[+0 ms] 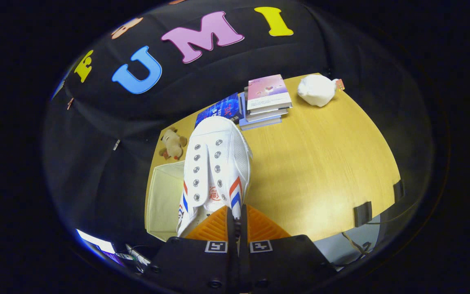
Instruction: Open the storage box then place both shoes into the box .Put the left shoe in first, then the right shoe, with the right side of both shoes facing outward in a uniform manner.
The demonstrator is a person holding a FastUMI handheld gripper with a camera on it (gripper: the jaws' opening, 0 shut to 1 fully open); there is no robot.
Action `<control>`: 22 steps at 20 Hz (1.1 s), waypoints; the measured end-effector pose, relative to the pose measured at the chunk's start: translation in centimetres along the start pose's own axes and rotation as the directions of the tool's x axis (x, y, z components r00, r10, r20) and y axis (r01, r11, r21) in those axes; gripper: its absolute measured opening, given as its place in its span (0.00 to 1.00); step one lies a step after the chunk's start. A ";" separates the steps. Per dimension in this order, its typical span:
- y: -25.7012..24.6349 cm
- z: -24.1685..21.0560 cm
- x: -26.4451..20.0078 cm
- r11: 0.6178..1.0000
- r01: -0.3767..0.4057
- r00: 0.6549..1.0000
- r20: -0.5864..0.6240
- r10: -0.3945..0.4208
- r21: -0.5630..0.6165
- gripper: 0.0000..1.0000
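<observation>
One white shoe (215, 163) with red and blue stripes on its sides hangs in the air, pinched at its heel end by the gripper (237, 222), whose two fingers are pressed close together on the shoe's collar. The toe points away from the fingers, toward the far side of the wooden table (320, 163), and the laceless eyelets face up. Just to the left of the shoe, and lower, sits the open cream storage box (162, 200) at the table's near left corner; part of the shoe overlaps its right edge. Beyond the box, a small brown plush toy (172, 143) lies near the table's left edge. Past the toe, a stack of books (265, 102) rests at the far edge with a blue book (220, 109) just to its left. A white bundle (315, 90) sits at the far right corner, well apart from the shoe.
</observation>
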State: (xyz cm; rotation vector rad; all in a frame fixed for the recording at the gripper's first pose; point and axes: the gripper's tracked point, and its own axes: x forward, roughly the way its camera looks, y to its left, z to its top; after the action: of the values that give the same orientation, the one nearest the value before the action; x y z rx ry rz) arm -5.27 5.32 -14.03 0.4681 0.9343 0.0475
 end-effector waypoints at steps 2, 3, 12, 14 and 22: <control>2.7 -1.0 0.4 1.000 -0.021 1.000 -0.008 0.020 -0.018 0.05; 4.0 -1.5 0.7 0.999 -0.035 0.999 -0.016 0.035 -0.027 0.05; 11.4 -5.9 4.6 0.995 -0.066 0.990 -0.128 0.056 -0.078 0.05; 12.2 -6.8 6.0 0.996 -0.057 0.985 -0.164 0.045 -0.069 0.05; 13.0 -8.6 10.3 0.986 0.053 0.975 -0.206 -0.085 -0.155 0.08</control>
State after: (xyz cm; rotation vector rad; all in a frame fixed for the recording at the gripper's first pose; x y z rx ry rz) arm -3.71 22.67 -20.91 0.2949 1.1473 0.1050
